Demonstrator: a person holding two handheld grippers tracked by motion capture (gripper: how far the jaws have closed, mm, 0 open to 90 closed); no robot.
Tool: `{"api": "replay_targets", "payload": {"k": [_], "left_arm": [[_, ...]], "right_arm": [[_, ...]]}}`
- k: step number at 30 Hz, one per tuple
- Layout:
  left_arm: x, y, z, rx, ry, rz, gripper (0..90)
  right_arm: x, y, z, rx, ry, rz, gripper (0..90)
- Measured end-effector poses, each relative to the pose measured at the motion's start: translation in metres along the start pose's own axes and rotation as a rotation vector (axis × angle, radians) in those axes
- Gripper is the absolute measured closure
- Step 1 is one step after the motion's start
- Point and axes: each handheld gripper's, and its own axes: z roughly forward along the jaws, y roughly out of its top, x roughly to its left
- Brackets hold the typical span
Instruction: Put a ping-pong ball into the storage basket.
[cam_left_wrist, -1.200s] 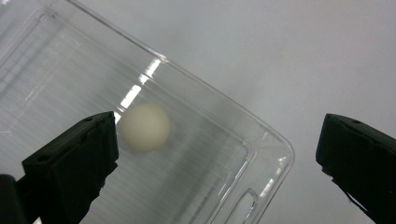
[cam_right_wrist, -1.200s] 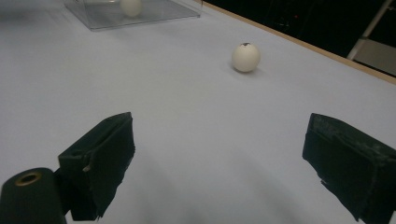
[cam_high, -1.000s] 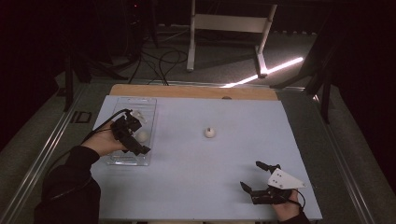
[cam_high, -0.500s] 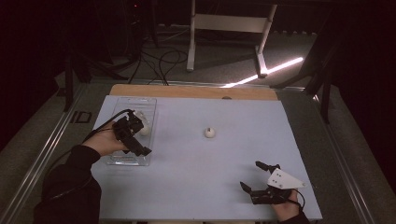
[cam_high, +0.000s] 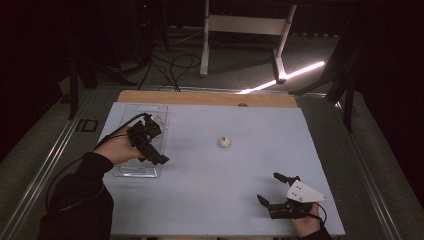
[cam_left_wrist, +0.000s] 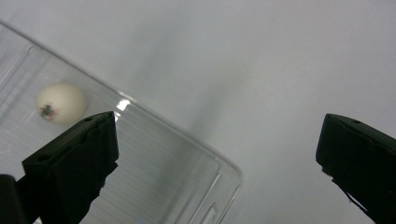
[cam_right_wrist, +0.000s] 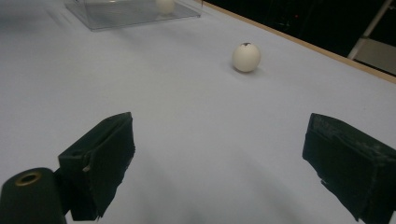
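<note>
**Left gripper lifts over the tray's corner; right gripper waits with jaws apart**

Since a second ago the left gripper (cam_high: 161, 159) has swung a little toward the near right corner of the tray (cam_high: 131, 172), its body raised and turned in the hand (cam_high: 119, 149); the right gripper (cam_high: 270, 189) has barely shifted, and the ball on the open surface lies where it lay.

Both jaws of the left gripper stand wide apart and hold nothing. Its own view looks straight down: one jaw hangs over the clear tray (cam_left_wrist: 154, 158), the other over bare surface (cam_left_wrist: 289, 65), with the tray's rounded corner between them. A white ball (cam_left_wrist: 61, 102) with a small dark mark lies inside the tray, just beyond the tip of the jaw on that side and not touching it.

A second ball (cam_high: 224, 142) sits alone near the middle of the light blue surface (cam_high: 240, 200), well apart from the tray and from both grippers. In the right gripper view this ball (cam_right_wrist: 246, 57) lies ahead and slightly right of centre, a dark spot on its top, with the tray (cam_right_wrist: 126, 14) and a ball in it (cam_right_wrist: 165, 5) farther off at the upper left.

At the near right edge the right gripper rests low by the surface, released, its jaws spread wide with empty surface between them. A grey plate (cam_high: 302, 192) rides on top of it, and the hand (cam_high: 306, 223) grips it from below the frame edge.
</note>
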Motion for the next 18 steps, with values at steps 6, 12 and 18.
{"api": "replay_targets", "payload": {"k": [6, 12, 18], "left_arm": [[-0.008, 0.011, 0.000, -0.005, -0.008, 0.011, 0.2], [-0.017, 0.023, 0.003, -0.010, -0.013, 0.034, 0.2], [-0.024, 0.033, 0.004, -0.016, -0.028, 0.049, 0.3]], "right_arm": [[0.000, 0.000, 0.000, 0.000, -0.001, -0.002, 8.9], [0.000, 0.000, 0.000, -0.001, -0.001, 0.000, 8.9], [0.000, 0.000, 0.000, -0.001, -0.003, -0.002, 8.9]]}}
